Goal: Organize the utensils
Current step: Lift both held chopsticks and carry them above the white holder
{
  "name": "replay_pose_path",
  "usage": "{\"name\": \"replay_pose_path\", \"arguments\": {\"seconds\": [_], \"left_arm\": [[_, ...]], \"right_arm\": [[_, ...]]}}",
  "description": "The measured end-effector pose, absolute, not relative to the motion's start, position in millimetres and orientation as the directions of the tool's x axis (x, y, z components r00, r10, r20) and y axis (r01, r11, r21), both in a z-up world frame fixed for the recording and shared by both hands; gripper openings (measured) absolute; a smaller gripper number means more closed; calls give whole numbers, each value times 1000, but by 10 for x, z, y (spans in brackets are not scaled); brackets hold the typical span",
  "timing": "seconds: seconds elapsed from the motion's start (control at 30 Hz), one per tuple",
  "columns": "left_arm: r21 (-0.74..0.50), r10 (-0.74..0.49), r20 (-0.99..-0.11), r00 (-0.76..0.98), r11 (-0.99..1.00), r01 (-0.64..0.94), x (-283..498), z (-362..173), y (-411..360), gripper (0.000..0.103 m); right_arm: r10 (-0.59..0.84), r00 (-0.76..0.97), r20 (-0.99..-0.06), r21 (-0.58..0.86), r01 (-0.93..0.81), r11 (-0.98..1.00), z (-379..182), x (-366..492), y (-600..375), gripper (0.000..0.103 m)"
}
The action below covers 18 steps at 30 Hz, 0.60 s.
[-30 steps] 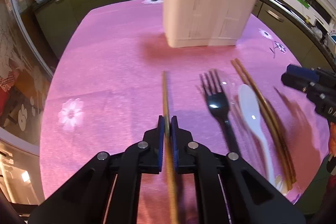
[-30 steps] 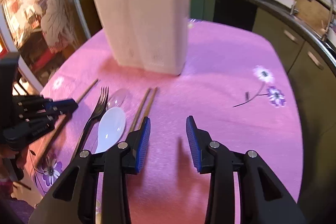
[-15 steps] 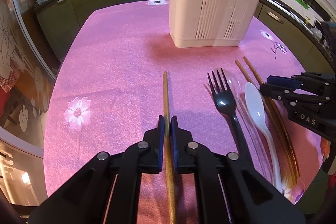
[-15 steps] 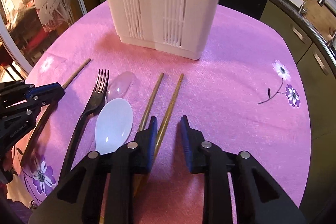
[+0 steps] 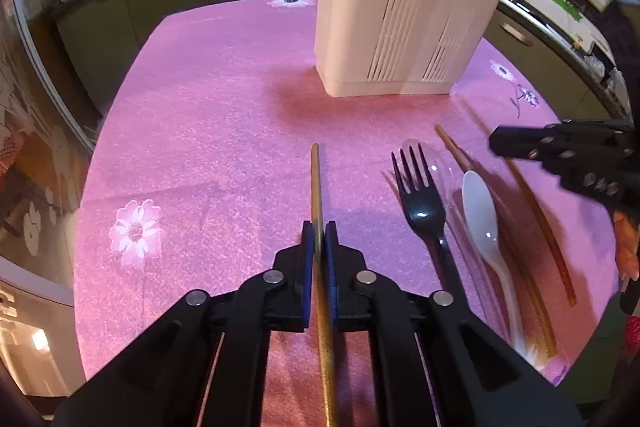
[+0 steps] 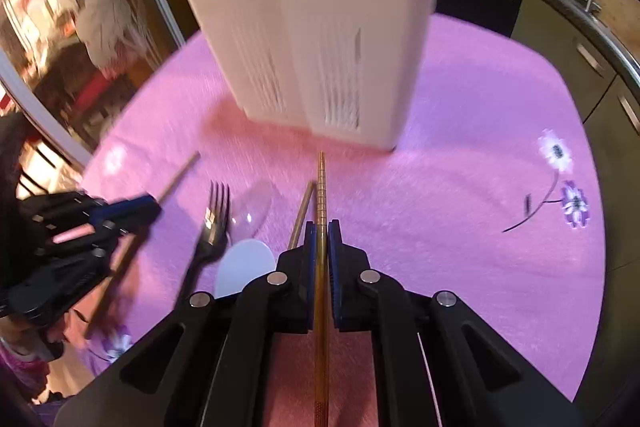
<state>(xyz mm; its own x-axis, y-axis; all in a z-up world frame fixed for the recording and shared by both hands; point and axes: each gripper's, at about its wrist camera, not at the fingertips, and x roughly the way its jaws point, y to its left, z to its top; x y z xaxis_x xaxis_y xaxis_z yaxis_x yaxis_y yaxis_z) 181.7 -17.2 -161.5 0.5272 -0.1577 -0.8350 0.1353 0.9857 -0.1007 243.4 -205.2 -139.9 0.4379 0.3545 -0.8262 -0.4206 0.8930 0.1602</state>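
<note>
Left wrist view: the left gripper (image 5: 319, 247) is closed on a chopstick (image 5: 316, 187), its blue pads pinching the shaft partway along. The stick's long axis runs in line with the fingers, its far tip pointing up the pink cloth (image 5: 200, 127) toward the white holder (image 5: 404, 11), which stands upright beyond and somewhat right of that tip, well apart from it. To the right lie a black fork (image 5: 424, 211), a clear spoon (image 5: 440, 167) partly under it, a white spoon (image 5: 482, 215) and a second chopstick (image 5: 460, 159), all roughly parallel, handles toward the camera. The right gripper (image 5: 500, 143) enters from the right edge above a further chopstick. Right wrist view: the right gripper (image 6: 323, 239) is clamped on a ridged chopstick (image 6: 321, 179), again along the finger line, tip aimed at the holder's (image 6: 312, 19) base and close before it. The frame is blurred. Its partner stick (image 6: 302, 211) lies just beside, left of the pads. The left gripper (image 6: 148, 205) sits at the left edge, farther from the holder. Judgement: the right hand is nearer; each stick must be lifted and tipped upright over the holder's open top, which neither view shows clearly.
</note>
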Motion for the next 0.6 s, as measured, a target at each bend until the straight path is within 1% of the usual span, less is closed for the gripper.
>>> {"name": "replay_pose_path", "arguments": {"seconds": [0.2,0.4,0.6], "left_arm": [[-120,-183,-796,577,982,146,1780,-1395,-105,6],[-137,-215,-720,659,976,169,1650,-889,-28,6],[-112,-227,-652,724,972,205,1499,-408,-49,6]], "right_arm": [[431,514,-742,234,-404,885,-999,2289,-2358,7],[471,589,-656,268,-401,876,-589,2022,-2680,7],[492,621,-610,267,-423,866,-334,1801,-2781,7]]}}
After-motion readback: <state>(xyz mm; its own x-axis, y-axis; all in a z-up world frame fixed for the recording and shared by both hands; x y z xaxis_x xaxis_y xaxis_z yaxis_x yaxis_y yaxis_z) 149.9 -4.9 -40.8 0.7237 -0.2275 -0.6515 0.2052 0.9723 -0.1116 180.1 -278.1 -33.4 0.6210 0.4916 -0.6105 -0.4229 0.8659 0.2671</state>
